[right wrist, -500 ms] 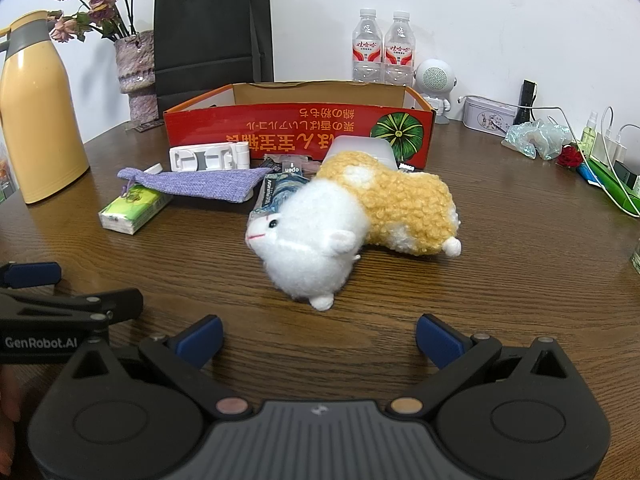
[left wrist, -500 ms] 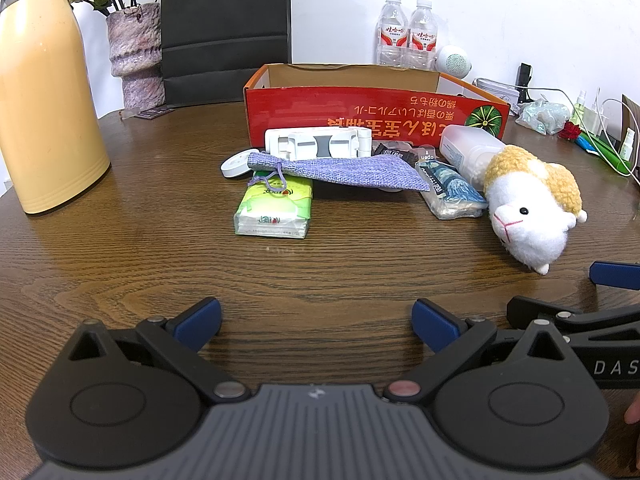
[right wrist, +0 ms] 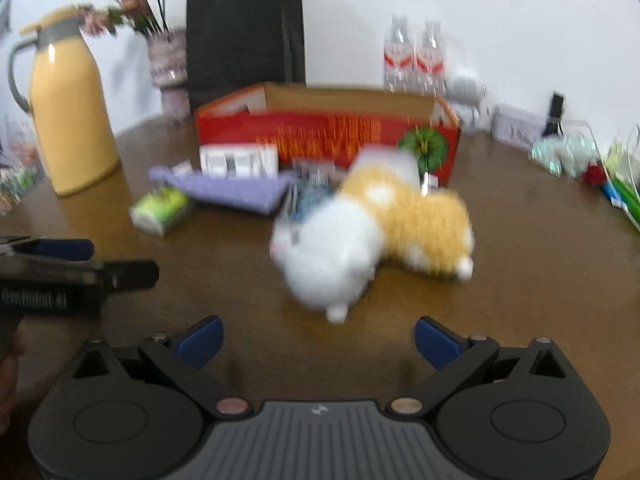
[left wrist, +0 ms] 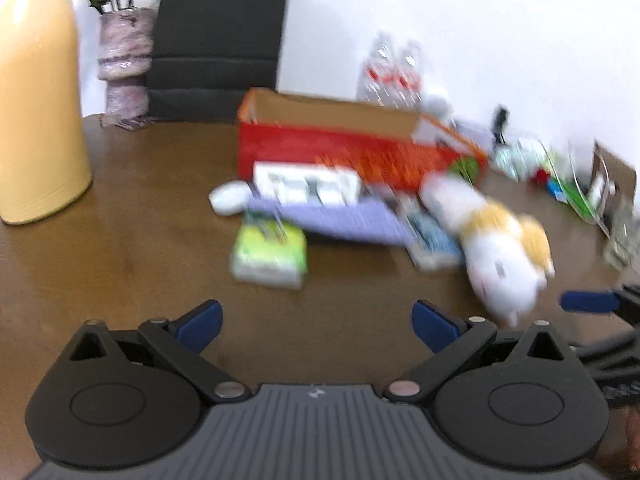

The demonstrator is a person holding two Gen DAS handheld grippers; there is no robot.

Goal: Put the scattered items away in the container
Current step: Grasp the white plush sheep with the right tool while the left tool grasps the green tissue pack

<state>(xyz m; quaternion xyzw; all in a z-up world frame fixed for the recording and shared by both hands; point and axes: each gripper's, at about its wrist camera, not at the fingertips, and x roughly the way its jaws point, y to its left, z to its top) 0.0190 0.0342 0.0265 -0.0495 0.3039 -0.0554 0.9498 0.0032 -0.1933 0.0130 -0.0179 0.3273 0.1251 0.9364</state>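
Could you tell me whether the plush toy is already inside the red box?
No: the plush toy lies on the table in front of the red box.

A red cardboard box [right wrist: 328, 136] stands open-topped on the table; before it lie a white-and-tan plush [right wrist: 360, 236] on its side, a purple pouch [right wrist: 236, 190] and a green tissue pack [right wrist: 162, 208].

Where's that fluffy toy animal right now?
The plush toy lies on the wooden table, dead ahead in the right wrist view, just in front of the red cardboard box and right of the purple pouch.
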